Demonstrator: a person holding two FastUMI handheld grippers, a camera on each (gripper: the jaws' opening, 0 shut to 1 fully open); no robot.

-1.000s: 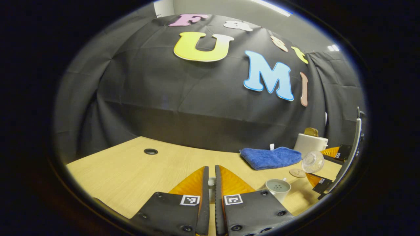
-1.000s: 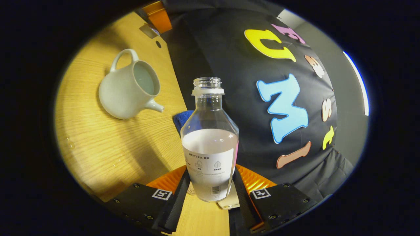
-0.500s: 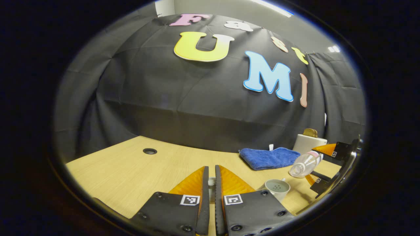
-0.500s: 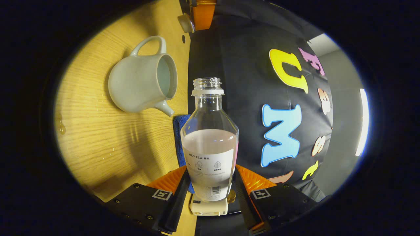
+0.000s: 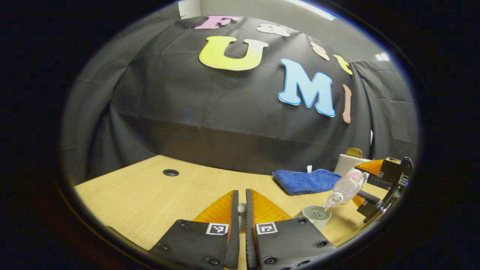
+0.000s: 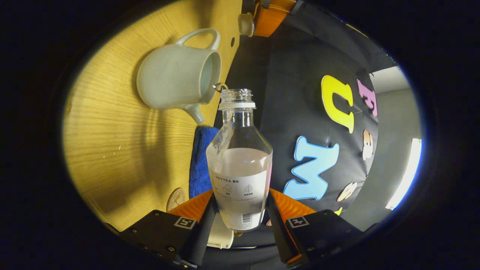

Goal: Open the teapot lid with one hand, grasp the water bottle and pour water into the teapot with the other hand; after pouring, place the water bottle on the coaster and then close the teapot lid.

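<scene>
Over the teapot (image 6: 176,77) the right gripper (image 6: 239,217) clamps the tipped bottle (image 6: 239,165). Left gripper (image 5: 240,210) pinches the lid (image 5: 242,207), fingers nearly closed.

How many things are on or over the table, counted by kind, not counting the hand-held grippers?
Teapot: 1
Teapot lid: 1
Water bottle: 1
Blue cloth: 1
Coaster: 1
White box: 1
Total: 6

Clear glossy water bottle (image 6: 239,157), matt teapot (image 6: 176,77), wood-grain table (image 6: 108,142)
</scene>
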